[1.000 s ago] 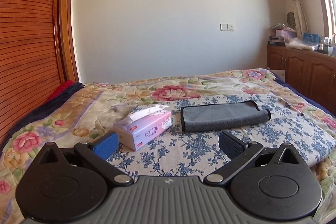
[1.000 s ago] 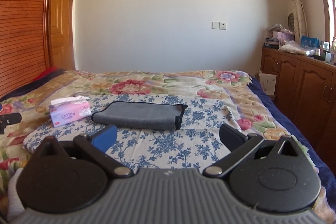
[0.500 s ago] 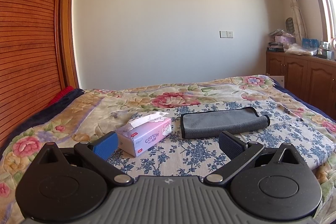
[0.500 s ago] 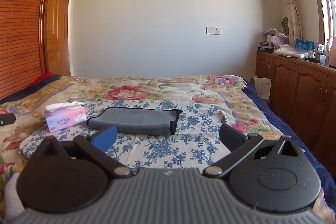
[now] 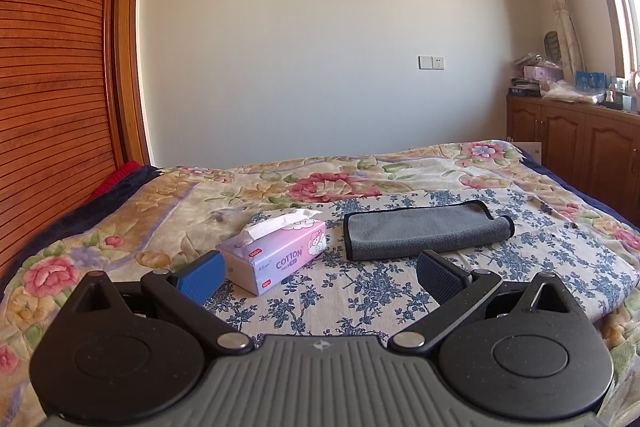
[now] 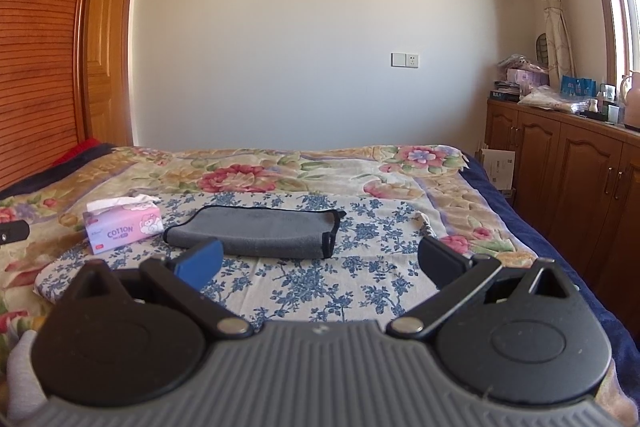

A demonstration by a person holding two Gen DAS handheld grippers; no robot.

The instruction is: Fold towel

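**Grippers pulling back from folded towel**

Both views are rising since a second ago, the bed sinking lower in frame. Left gripper (image 5: 318, 273) and right gripper (image 6: 320, 263) are hovering spread wide, holding nothing. Grey towel (image 5: 426, 231) is lying folded mid-frame, beside the tissue box (image 5: 276, 255).

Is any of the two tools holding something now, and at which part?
Nothing is held. The left tool and the right tool are both open and empty; the gray towel lies folded on the bed, untouched.
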